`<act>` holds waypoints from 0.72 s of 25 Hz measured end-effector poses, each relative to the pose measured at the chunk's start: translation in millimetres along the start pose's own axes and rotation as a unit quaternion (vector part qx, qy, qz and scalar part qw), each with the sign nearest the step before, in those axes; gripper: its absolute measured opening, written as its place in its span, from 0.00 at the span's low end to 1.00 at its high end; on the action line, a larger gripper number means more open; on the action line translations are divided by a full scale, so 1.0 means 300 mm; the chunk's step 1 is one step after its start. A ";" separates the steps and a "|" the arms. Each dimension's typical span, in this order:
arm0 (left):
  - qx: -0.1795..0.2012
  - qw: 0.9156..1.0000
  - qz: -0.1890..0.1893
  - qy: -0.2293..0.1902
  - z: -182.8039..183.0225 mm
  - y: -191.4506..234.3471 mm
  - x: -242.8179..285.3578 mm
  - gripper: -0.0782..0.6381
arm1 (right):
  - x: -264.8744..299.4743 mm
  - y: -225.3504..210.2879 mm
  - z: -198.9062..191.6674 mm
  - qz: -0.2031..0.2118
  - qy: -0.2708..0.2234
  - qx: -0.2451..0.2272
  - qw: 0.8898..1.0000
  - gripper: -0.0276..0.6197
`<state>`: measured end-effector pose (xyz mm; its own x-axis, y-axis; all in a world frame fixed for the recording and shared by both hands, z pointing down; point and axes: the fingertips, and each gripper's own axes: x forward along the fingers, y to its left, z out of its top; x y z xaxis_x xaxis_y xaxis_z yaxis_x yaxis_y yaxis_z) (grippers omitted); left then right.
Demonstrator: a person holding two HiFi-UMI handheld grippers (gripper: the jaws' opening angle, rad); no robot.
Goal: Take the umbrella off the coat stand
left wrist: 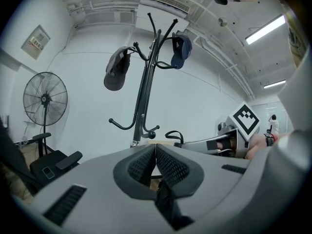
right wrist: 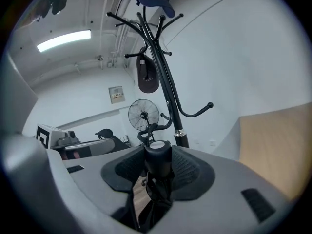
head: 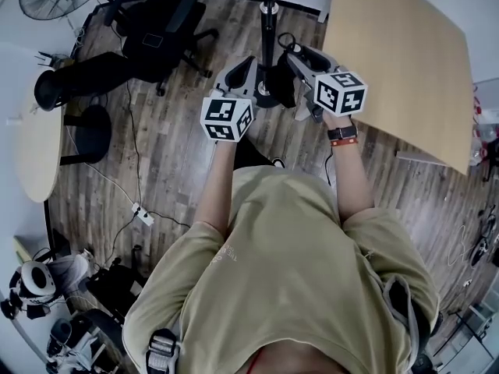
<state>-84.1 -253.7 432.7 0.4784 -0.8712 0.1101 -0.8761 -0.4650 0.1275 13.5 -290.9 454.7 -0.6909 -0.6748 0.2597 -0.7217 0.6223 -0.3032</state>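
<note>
Our right tongs (right wrist: 157,155) are clamped on the black handle of the folded umbrella (right wrist: 157,179). The rest of the umbrella hangs down under them. Our left tongs (left wrist: 155,147) are pressed together, and we see nothing between their pads.

From our head, the coat stand (head: 269,22) is at 12 o'clock. The umbrella is close to its pole, on the 3 o'clock side, and it hangs on no hook that we can see.

2 caps hang on the stand, a grey cap (left wrist: 116,74) at 9 o'clock of the pole and a blue cap (left wrist: 181,48) at 2 o'clock. The blue cap has pale letters, too small for us to read. The paper sign (left wrist: 35,42) on the wall is too small to read too.

Each gripper has a cube (left wrist: 245,119) with black and white squares. A wooden surface (head: 398,53) is at 2 o'clock of our hands.
</note>
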 end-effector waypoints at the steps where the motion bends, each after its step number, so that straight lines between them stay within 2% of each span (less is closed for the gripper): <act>1: 0.001 1.000 0.002 0.001 0.002 -0.005 -0.003 0.14 | -0.010 -0.004 0.002 -0.009 -0.002 -0.003 1.000 0.32; 11: 0.011 1.000 0.024 -0.002 0.036 -0.051 -0.005 0.14 | -0.101 -0.031 0.046 -0.057 -0.032 0.009 0.998 0.32; 18: 0.020 0.998 0.062 0.014 0.055 -0.045 -0.017 0.14 | -0.139 -0.018 0.052 -0.074 -0.039 0.007 0.996 0.32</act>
<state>-75.7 -245.6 414.1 0.3671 -0.9179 0.1508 -0.9301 -0.3601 0.0725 46.8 -272.3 431.2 -0.5705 -0.7883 0.2304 -0.8148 0.5080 -0.2794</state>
